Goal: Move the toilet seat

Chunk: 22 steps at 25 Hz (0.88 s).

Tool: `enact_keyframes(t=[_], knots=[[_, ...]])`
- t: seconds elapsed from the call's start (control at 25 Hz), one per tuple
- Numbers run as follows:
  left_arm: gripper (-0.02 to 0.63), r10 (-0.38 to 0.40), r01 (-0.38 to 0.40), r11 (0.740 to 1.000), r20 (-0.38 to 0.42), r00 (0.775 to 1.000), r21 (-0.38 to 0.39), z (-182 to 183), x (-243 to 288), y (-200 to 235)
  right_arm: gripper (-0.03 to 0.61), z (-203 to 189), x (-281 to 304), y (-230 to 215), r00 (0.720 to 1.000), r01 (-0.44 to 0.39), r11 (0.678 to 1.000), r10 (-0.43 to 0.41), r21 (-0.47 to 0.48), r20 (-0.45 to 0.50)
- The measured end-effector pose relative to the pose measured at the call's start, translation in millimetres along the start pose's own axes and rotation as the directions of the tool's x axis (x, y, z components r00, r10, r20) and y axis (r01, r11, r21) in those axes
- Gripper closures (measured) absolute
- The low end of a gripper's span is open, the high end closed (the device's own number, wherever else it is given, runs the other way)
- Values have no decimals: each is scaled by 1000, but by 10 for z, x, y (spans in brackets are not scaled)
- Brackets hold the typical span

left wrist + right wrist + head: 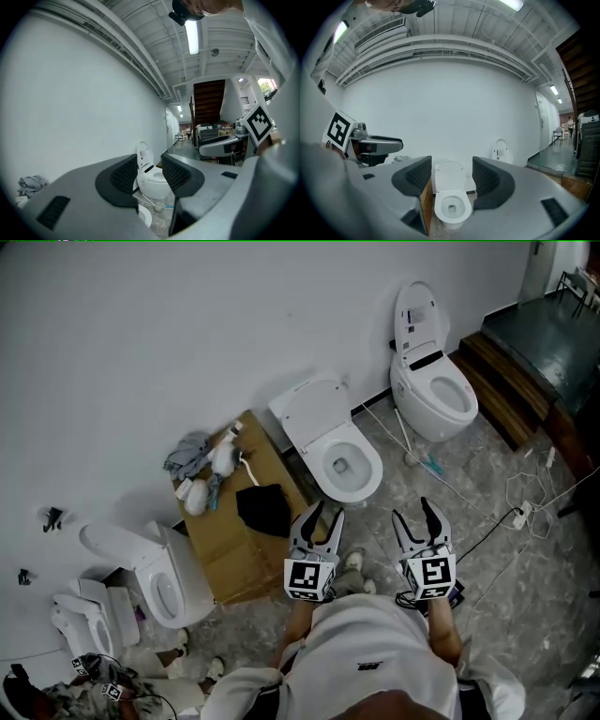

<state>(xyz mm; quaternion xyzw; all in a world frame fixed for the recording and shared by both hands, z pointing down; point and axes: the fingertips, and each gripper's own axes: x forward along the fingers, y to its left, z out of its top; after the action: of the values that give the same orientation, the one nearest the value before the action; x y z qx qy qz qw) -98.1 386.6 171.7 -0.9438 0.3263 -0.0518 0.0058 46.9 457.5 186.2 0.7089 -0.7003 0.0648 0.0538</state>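
Probably the step in hand is the approach, with neither tool on anything yet. Starting at the left, a toppled toilet (pixel 155 577) lies by the wall at the floor's left edge. Next to it is a cardboard box (pixel 230 554) littered with rags. Neither seems to matter, beyond keeping clear of the box.

The left gripper (pixel 327 510) has its jaws only narrowly apart and empty. I judge they must spread wider before they can straddle a rim. Its own view looks past the middle toilet toward the one further along the wall, so it wants turning in.

The toilet seat (pixel 374 465) lies just ahead of the left gripper and ahead-left of the right one, touching neither. It appears to sit flat on the bowl, with the lid (pixel 307 409) raised against the wall.

The right gripper (pixel 412 509) holds its jaws well apart with nothing between them. Its view frames that bowl squarely, so it seems better placed to take the front rim. Coming in low, with one pad above the ring and one below, would suit.

The far toilet (pixel 436 395) stands by the wall to the right, well apart.
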Motion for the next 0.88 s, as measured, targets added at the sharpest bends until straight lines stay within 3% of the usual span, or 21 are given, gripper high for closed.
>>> enact_keyframes(t=[0.36, 0.88], knots=[[430, -15, 15, 1000, 1, 1000, -6, -83, 417, 182, 296, -46, 394, -197, 1000, 19, 1000, -19, -2, -20], [430, -21, 20, 998, -28, 999, -55, -356, 1406, 938, 302, -72, 1601, -524, 996, 23, 1000, -24, -14, -81]])
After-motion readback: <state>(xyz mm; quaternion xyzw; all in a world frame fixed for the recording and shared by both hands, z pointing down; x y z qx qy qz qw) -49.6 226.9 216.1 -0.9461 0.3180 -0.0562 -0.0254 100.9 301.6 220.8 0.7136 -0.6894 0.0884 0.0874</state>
